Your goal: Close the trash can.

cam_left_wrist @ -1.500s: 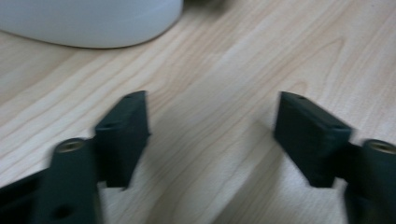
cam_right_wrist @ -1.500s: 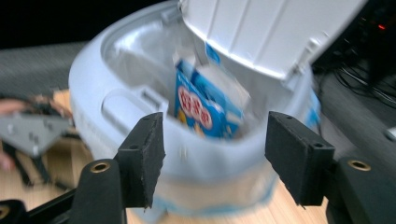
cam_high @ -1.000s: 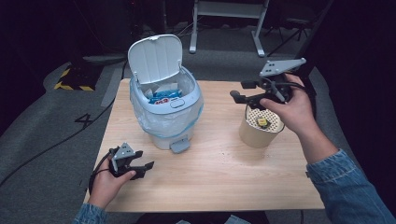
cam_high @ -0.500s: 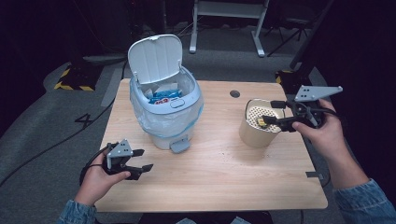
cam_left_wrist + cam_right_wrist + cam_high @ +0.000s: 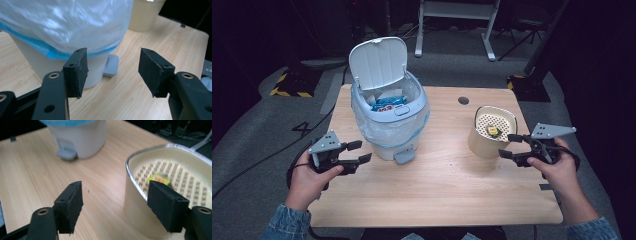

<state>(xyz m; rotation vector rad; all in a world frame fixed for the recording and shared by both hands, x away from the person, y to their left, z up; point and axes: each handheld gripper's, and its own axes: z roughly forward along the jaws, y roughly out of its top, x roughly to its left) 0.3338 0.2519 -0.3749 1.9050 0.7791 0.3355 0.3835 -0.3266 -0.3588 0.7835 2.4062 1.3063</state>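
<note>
A white pedal bin [image 5: 388, 131] stands at the table's left-centre, lid [image 5: 377, 62] up, lined with a clear blue-edged bag and holding blue and white wrappers [image 5: 388, 102]. A cream container [image 5: 484, 142] with a perforated insert holds a small yellow item [image 5: 493, 131]. My left gripper [image 5: 360, 151] is open, empty, just left of the bin's pedal [image 5: 404, 157]. In the left gripper view the bin [image 5: 62, 32] and pedal [image 5: 111, 65] lie beyond the open gripper [image 5: 112, 72]. My right gripper [image 5: 507, 145] is open beside the container's right wall. The right gripper view shows the open gripper [image 5: 115, 205] astride the container's rim [image 5: 132, 160], with the yellow item [image 5: 159, 179] inside.
The wooden table [image 5: 442, 195] has bare room in front of the bin and container. A dark cable hole [image 5: 463, 100] sits near the far edge. Grey floor, cables and a white frame surround the table. The bin [image 5: 82, 135] stands beyond the right gripper.
My right gripper came down and toward me from above the container to its right side. My left gripper moved slightly forward toward the bin. Both stayed open.
</note>
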